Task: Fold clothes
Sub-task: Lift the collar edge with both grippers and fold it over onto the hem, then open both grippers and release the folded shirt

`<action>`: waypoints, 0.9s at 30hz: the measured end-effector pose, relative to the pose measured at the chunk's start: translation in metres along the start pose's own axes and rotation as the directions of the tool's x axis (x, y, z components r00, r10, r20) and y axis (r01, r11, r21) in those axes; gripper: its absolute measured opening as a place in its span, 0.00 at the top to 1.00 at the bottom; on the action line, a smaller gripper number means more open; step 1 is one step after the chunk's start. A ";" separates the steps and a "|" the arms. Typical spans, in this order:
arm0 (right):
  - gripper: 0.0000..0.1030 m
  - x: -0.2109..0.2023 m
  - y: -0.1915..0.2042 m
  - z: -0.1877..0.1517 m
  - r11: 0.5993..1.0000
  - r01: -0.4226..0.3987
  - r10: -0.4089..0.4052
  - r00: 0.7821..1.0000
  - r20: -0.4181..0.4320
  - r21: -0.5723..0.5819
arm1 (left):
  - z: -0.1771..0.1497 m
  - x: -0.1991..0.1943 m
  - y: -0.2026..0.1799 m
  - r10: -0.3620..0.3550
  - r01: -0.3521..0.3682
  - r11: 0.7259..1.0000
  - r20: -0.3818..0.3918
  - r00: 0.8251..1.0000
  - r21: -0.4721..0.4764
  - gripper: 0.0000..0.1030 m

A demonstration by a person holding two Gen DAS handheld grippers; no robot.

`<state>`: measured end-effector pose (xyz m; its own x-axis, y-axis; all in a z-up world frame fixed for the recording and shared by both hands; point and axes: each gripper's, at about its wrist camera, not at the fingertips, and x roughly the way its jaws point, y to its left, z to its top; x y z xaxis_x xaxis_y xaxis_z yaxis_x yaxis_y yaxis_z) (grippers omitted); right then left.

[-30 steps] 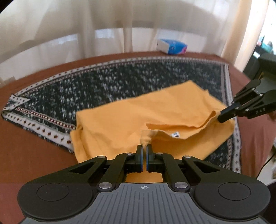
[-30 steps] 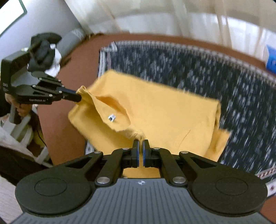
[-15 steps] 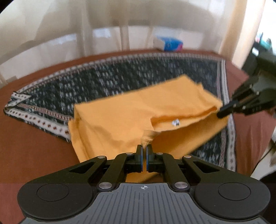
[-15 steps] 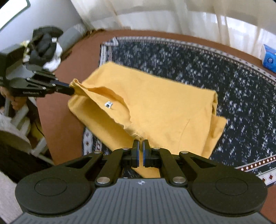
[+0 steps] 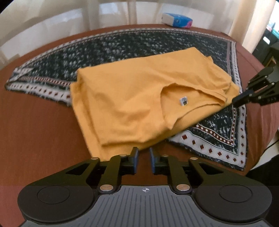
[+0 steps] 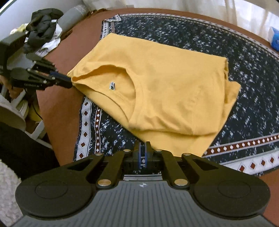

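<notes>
Left wrist view: the left gripper [image 5: 143,160], which pinched the collar of the yellow shirt [image 5: 132,97] half a second ago, now has its jaws spread with nothing between them, just short of the shirt's near edge. The shirt has dropped flat, folded over, lying partly on the dark patterned cloth [image 5: 132,45] and partly on the bare brown table [image 5: 34,125]. Its neck opening with a small white label [image 5: 183,101] faces right. At the right edge the right gripper [image 5: 238,101] touches the shirt's right corner; from here I cannot tell how its jaws stand. A blue and white box [image 5: 177,20] sits at the far table edge in front of pale curtains [image 5: 69,15].

Right wrist view: the right gripper [image 6: 143,153] has its jaws a narrow slit apart, no longer holding the fabric it gripped before; the yellow shirt [image 6: 165,83] lies just beyond its tips, on the patterned cloth [image 6: 226,35]. The left gripper [image 6: 68,82] sits at the shirt's left corner. Far left, off the table [image 6: 57,104], lies a heap of dark and white clothes [image 6: 43,31]. The blue box [image 6: 275,40] shows at the right edge
</notes>
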<state>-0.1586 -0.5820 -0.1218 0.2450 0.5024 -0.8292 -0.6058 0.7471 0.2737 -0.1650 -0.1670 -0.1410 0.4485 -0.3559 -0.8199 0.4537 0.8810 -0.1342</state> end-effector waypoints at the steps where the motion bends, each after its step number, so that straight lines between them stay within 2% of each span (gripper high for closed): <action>1: 0.93 -0.005 -0.001 0.000 1.000 0.006 -0.006 1.000 0.015 0.017 | 0.001 -0.003 0.005 0.009 -0.009 1.000 0.014 1.000 -0.030 0.63; 2: 0.93 -0.011 -0.004 0.002 0.999 0.015 -0.017 0.999 0.046 0.049 | 0.001 -0.006 0.009 0.018 -0.017 0.998 0.029 0.999 -0.060 0.60; 4: 0.92 -0.022 -0.012 0.005 0.991 0.046 -0.061 0.991 0.117 0.125 | 0.003 -0.013 0.018 0.039 -0.032 0.992 0.056 0.998 -0.119 0.47; 6: 0.78 -0.028 -0.019 0.007 0.980 0.074 -0.105 0.981 0.162 0.187 | 0.004 -0.019 0.027 0.060 -0.045 0.983 0.082 0.995 -0.179 0.47; 7: 0.64 -0.028 -0.023 0.007 0.974 0.088 -0.125 0.977 0.170 0.209 | 0.006 -0.018 0.032 0.075 -0.055 0.978 0.091 0.993 -0.203 0.47; 8: 0.55 -0.028 -0.026 0.007 0.968 0.101 -0.144 0.973 0.178 0.230 | 0.009 -0.013 0.036 0.090 -0.068 0.973 0.093 0.992 -0.218 0.47; 11: 0.55 -0.027 -0.036 0.008 0.945 0.140 -0.203 0.959 0.197 0.295 | 0.016 0.004 0.045 0.086 -0.064 0.961 0.069 0.994 -0.270 0.47; 13: 0.55 -0.026 -0.042 0.009 0.927 0.163 -0.243 0.948 0.208 0.338 | 0.017 0.010 0.044 0.069 -0.050 0.962 0.059 0.996 -0.270 0.47; 17: 0.54 -0.016 -0.042 0.006 0.919 0.167 -0.245 0.952 0.183 0.358 | 0.010 0.020 0.033 0.042 -0.031 0.969 0.038 0.998 -0.245 0.47; 18: 0.54 -0.013 -0.041 0.006 0.918 0.165 -0.240 0.954 0.176 0.361 | 0.009 0.022 0.032 0.037 -0.029 0.969 0.028 0.999 -0.246 0.50; 19: 0.56 -0.010 -0.041 0.005 0.918 0.157 -0.230 0.959 0.167 0.365 | 0.008 0.025 0.032 0.036 -0.030 0.968 0.017 0.999 -0.248 0.83; 20: 0.61 -0.007 -0.040 0.004 0.918 0.149 -0.218 0.964 0.154 0.367 | 0.007 0.026 0.032 0.033 -0.029 0.967 0.012 0.999 -0.252 0.94; 21: 0.71 -0.008 -0.039 0.003 0.919 0.140 -0.209 0.966 0.153 0.370 | 0.006 0.025 0.033 0.030 -0.025 0.966 0.015 0.999 -0.259 0.96; 22: 0.89 -0.009 -0.038 0.003 0.918 0.130 -0.200 0.968 0.154 0.373 | 0.006 0.022 0.034 0.026 -0.019 0.964 0.023 0.999 -0.267 0.98; 27: 0.91 -0.021 -0.034 -0.001 0.916 0.078 -0.156 0.973 0.171 0.393 | 0.001 0.003 0.039 0.029 -0.011 0.957 0.058 0.998 -0.291 1.00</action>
<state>-0.1439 -0.6183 -0.1139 0.4622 0.4461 -0.7664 -0.2382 0.8949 0.3773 -0.1451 -0.1337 -0.1487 0.5056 -0.3478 -0.7896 0.2053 0.9374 -0.2814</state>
